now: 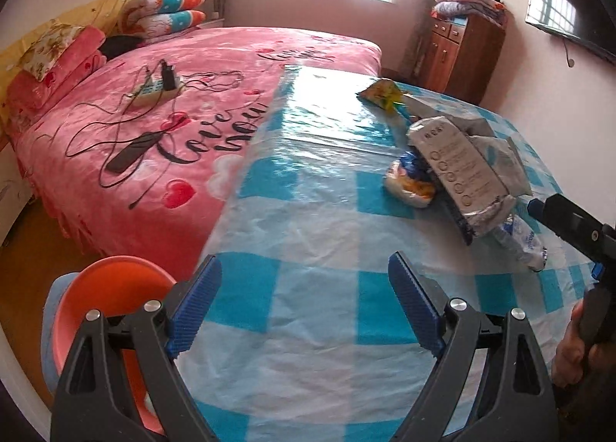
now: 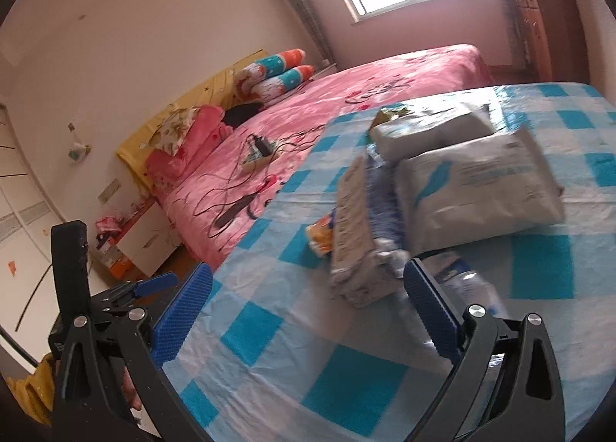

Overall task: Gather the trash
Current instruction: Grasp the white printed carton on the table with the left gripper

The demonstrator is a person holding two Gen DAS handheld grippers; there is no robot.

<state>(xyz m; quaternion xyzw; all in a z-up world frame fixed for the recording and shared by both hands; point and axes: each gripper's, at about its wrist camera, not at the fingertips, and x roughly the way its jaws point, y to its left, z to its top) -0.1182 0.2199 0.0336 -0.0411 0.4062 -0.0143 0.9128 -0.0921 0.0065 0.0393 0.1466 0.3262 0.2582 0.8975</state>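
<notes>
Trash pile (image 2: 423, 188) just ahead of right gripper (image 2: 308, 311) fingers, untouched.

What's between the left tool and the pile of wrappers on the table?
Only bare checked tablecloth, seen in the left wrist view, separates the left tool from the wrappers.

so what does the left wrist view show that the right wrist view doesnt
Only the left wrist view: an orange plastic basin at the table's left edge and a wall-mounted dark screen. Only the right wrist view: a white bedside cabinet. Both: the blue-and-white checked tablecloth, the pile of grey plastic mailer bags, the pink bed cover, and open, empty jaws on each gripper.
</notes>
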